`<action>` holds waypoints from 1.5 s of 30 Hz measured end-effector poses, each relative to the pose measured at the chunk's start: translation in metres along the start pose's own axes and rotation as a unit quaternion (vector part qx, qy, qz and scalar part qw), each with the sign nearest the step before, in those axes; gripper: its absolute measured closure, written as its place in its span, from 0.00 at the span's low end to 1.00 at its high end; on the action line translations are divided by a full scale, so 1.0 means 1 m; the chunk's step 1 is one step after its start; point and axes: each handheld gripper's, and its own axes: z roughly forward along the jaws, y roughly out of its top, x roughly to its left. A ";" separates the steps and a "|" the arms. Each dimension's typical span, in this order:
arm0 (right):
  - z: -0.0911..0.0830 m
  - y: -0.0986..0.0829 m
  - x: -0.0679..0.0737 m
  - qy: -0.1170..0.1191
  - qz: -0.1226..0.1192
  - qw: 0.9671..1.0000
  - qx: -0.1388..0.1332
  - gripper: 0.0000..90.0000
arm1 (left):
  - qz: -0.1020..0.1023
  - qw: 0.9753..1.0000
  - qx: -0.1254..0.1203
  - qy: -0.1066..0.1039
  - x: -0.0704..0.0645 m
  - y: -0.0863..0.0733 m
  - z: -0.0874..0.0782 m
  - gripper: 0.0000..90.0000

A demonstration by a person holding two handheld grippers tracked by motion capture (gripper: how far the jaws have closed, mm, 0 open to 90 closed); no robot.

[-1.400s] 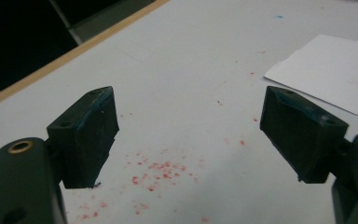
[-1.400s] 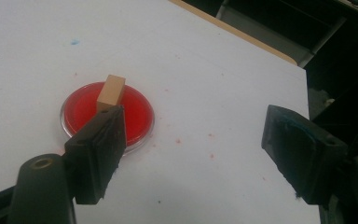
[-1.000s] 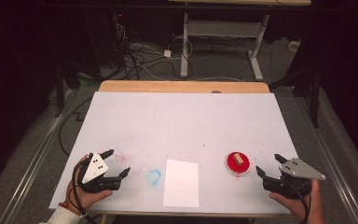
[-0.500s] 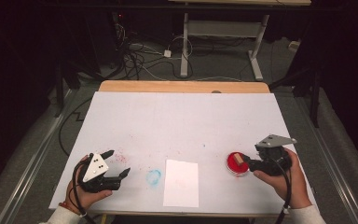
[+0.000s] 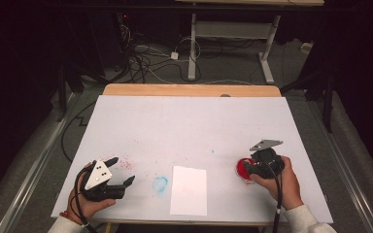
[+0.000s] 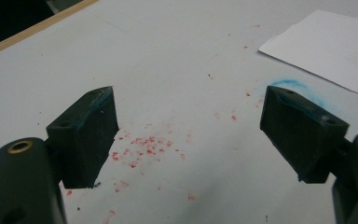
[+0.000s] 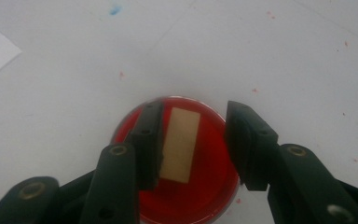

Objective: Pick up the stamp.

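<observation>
Right gripper [image 5: 252,168] sits over the red dish [image 5: 243,170] at about 4 o'clock on the table [image 5: 189,131], near the front edge. In the right gripper view the gripper [image 7: 193,144] looks straight down into the dish [image 7: 214,186]; jaws part open, straddling the tan block [image 7: 181,143] that lies flat in the dish. One jaw is just beside the block's long edge, maybe touching, can't tell. The other jaw stands clear of it, red showing between. Not clamped on anything. Both jaw tips are inside the dish rim.

Left gripper [image 5: 121,171] is at about 8 o'clock on the table, held low by the left hand [image 5: 85,204], well apart from the dish. Jaws wide open, nothing between them. In the left gripper view the gripper [image 6: 189,126] points across bare table with red specks [image 6: 142,147] scattered between and below the jaws, and a blue smudge [image 6: 289,85] just past the jaw at 3 o'clock.

White paper [image 5: 189,190] lies flat at 6 o'clock, between the two grippers, touching neither. Blue smudge [image 5: 160,184] is just beside its 9 o'clock edge. Paper corner also shows at 1 o'clock in the left gripper view [image 6: 326,44].

Right hand [image 5: 279,182] grips from the 5 o'clock side; cable trails off the front edge.
</observation>
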 end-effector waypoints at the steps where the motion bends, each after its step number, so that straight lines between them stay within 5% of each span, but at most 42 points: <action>1: 0.001 -0.001 -0.001 0.005 0.003 1.000 -0.001 0.71 | -0.001 1.000 0.001 -0.001 0.000 0.000 0.000 0.20; 7: 0.004 -0.002 0.000 0.018 -0.001 1.000 -0.001 0.84 | -0.004 1.000 0.009 -0.003 0.001 -0.001 0.002 0.20; 15: 0.003 -0.004 0.000 0.019 -0.004 1.000 -0.008 0.85 | -0.005 1.000 0.010 -0.007 0.001 -0.001 0.002 0.20; 26: -0.051 0.009 0.001 0.032 -0.019 0.996 -0.085 0.85 | -0.005 1.000 0.008 -0.006 0.001 0.000 0.002 0.20; 31: -0.062 0.009 0.002 0.034 -0.023 0.994 -0.097 0.85 | -0.001 1.000 0.010 -0.005 0.000 0.000 0.002 0.20; 45: -0.017 -0.004 -0.002 0.034 -0.021 0.999 -0.029 0.85 | 0.003 1.000 0.016 -0.007 0.000 -0.001 0.004 0.20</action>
